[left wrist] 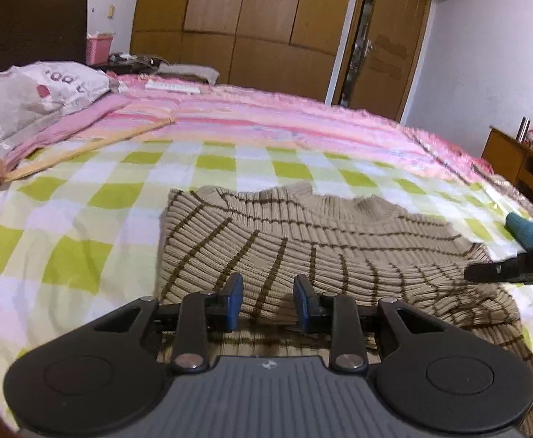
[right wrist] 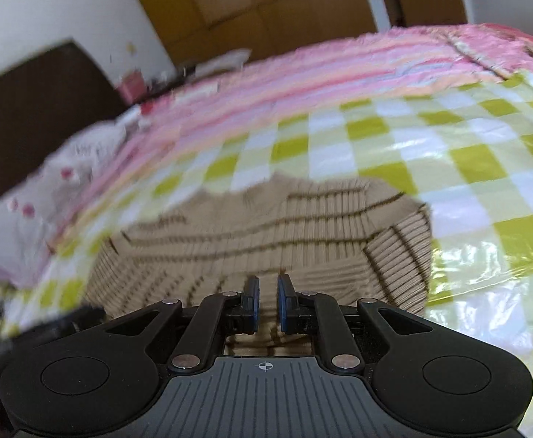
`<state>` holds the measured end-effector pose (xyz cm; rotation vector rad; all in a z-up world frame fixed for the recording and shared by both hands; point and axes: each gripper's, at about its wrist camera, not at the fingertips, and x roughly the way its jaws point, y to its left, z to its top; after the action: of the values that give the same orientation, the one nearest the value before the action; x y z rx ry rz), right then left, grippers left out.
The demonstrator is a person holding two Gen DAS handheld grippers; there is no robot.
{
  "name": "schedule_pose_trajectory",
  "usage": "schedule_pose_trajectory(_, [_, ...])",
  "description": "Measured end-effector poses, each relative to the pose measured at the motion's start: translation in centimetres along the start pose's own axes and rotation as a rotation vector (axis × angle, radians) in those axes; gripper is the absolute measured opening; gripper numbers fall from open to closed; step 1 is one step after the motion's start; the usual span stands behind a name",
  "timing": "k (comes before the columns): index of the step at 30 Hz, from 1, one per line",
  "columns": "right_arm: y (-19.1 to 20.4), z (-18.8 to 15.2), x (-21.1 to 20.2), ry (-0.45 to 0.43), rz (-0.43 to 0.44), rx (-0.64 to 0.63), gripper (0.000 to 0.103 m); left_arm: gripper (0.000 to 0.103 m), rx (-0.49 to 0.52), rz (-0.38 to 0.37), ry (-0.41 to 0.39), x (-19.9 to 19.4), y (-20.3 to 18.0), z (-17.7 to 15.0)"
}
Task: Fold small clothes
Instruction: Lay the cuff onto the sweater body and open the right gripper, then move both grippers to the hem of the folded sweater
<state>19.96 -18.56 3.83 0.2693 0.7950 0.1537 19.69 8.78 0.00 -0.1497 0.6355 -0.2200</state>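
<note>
Over the blurred sweater [right wrist: 266, 233], right tool [right wrist: 267, 301] nearly clenched, empty; left tool [left wrist: 268, 301] released.

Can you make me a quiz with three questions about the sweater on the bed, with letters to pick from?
1. Where does the sweater lie?
A. on the checked sheet
B. on the pillow
C. on the floor

2. What colour are the sweater's thin stripes?
A. pink
B. dark brown
C. blue

3. How are the left gripper's fingers?
A. squeezing a sock
B. apart, with nothing pinched
C. holding a hanger

Answers: 1 A, green and white squares show all around it. 2 B, dark brown lines cross the beige knit. 3 B, a gap shows between the blue pads, above the sweater.
</note>
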Motion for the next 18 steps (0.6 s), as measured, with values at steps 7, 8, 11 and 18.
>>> schedule_pose_trajectory(7, [-0.9, -1.9, 0.6, 0.114, -0.088, -0.101, 0.011, 0.039, 0.034, 0.035, 0.052, 0.9, 0.7, -0.4])
schedule_pose_trajectory(8, [-1.1, -2.0, 0.5, 0.117, -0.085, -0.096, 0.011, 0.039, 0.035, 0.043, 0.057, 0.7, 0.7, -0.4])
schedule_pose_trajectory(11, [-1.6, -1.8, 0.2, 0.126, -0.079, -0.055, 0.011, 0.039, 0.044, 0.074, 0.069, -0.5, 0.7, -0.6])
schedule_pose_trajectory(18, [-1.1, -3.7, -3.1, 0.117, -0.056, -0.034, 0.015, 0.039, 0.028, 0.095, 0.111, -5.2, 1.2, -2.6])
